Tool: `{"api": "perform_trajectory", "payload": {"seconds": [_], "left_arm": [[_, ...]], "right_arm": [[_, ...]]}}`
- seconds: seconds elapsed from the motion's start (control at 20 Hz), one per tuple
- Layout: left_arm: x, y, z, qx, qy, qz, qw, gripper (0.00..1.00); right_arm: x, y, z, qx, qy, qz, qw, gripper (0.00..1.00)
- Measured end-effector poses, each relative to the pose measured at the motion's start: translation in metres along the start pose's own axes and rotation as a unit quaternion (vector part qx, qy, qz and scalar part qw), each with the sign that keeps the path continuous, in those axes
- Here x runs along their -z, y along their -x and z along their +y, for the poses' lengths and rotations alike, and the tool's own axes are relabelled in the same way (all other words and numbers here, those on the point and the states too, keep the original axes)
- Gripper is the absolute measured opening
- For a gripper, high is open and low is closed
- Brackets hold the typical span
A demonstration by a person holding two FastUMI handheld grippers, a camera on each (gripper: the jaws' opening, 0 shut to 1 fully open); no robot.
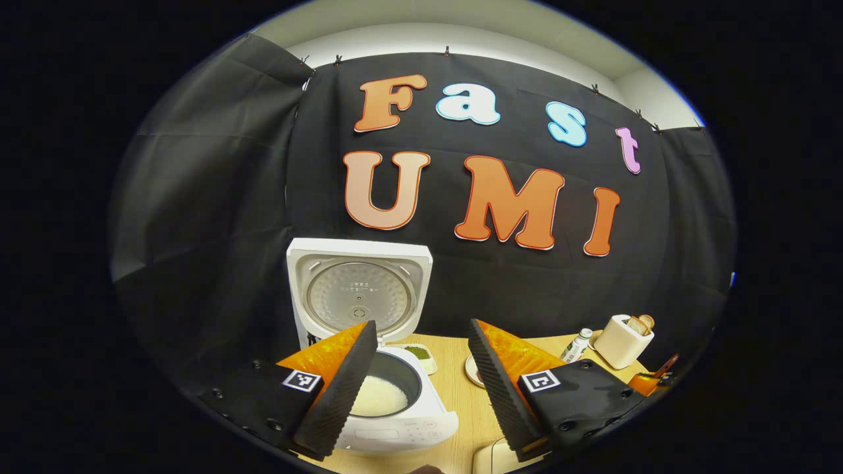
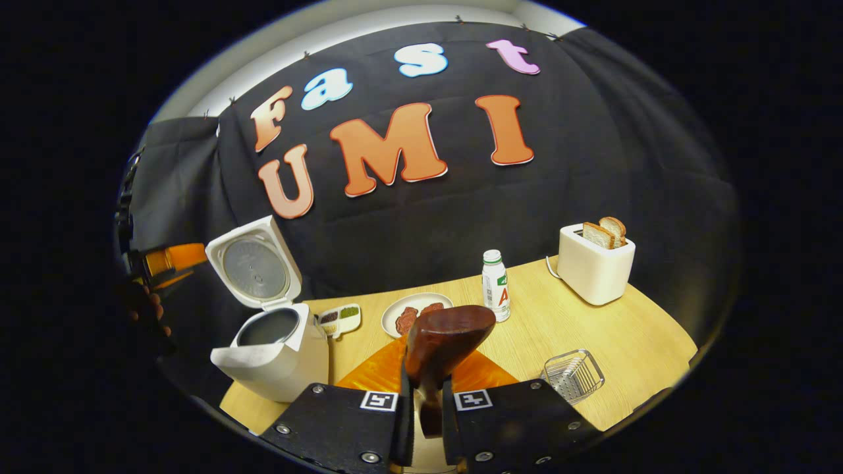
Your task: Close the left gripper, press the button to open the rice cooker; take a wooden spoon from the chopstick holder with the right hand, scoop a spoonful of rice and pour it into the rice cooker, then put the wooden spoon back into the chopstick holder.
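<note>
Your left gripper hangs with its jaws spread wide, nothing between them, just above and in front of the rice cooker, which stands at the left end of the bench. The cooker's lid stands upright and open, and white rice lies in the inner pot, partly hidden behind your left finger. Your right gripper has its jaws pressed onto the handle of the wooden spoon; the spoon's dark bowl rises above the fingertips and tilts a little to the right, and you cannot tell from this angle whether it carries any rice. In the right gripper view the open rice cooker sits well to the left of the spoon, with a small divided dish just beside it, then a plate with reddish food, then a bottle standing upright. A toaster with two slices of bread poking out stands at the far right of the bench, and a wire basket rests near the front edge, to the right of your spoon. At the far left edge of that view your other gripper and the hand holding it show dimly beside the cooker's lid.
</note>
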State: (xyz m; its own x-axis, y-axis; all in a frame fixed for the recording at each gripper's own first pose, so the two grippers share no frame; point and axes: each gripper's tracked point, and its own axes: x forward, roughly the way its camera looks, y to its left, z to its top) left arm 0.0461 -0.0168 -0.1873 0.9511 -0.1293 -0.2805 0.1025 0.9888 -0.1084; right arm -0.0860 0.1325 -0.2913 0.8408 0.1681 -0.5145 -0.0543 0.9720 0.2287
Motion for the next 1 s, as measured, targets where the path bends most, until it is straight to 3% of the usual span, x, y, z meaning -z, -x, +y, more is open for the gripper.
{"api": "perform_trajectory", "payload": {"seconds": [0.15, 0.2, 0.3, 0.45, 0.65, 1.0], "left_arm": [[0.007, 0.001, 0.006, 0.003, -0.01, 0.008, 1.0, 0.95], [0.008, 0.001, 0.009, 0.005, -0.014, 0.011, 1.0, 0.95], [0.012, 0.002, 0.014, 0.006, -0.021, 0.016, 1.0, 0.95], [0.016, 0.003, 0.024, 0.005, -0.03, 0.023, 0.999, 0.94], [0.026, 0.004, 0.032, 0.006, -0.04, 0.036, 0.999, 0.95], [0.033, 0.004, 0.044, 0.009, -0.047, 0.048, 0.998, 0.94]], "right_arm": [[0.022, -0.004, 0.008, 0.015, 0.058, 0.007, 0.998, 0.17], [0.03, -0.005, 0.013, 0.018, 0.074, 0.007, 0.997, 0.12], [0.042, -0.008, 0.022, 0.024, 0.126, 0.001, 0.992, 0.17], [0.058, -0.012, 0.037, 0.031, 0.212, -0.012, 0.977, 0.16], [0.073, -0.013, 0.049, 0.054, 0.32, -0.037, 0.945, 0.14], [0.117, -0.018, 0.057, 0.069, 0.396, -0.02, 0.915, 0.14]]}}
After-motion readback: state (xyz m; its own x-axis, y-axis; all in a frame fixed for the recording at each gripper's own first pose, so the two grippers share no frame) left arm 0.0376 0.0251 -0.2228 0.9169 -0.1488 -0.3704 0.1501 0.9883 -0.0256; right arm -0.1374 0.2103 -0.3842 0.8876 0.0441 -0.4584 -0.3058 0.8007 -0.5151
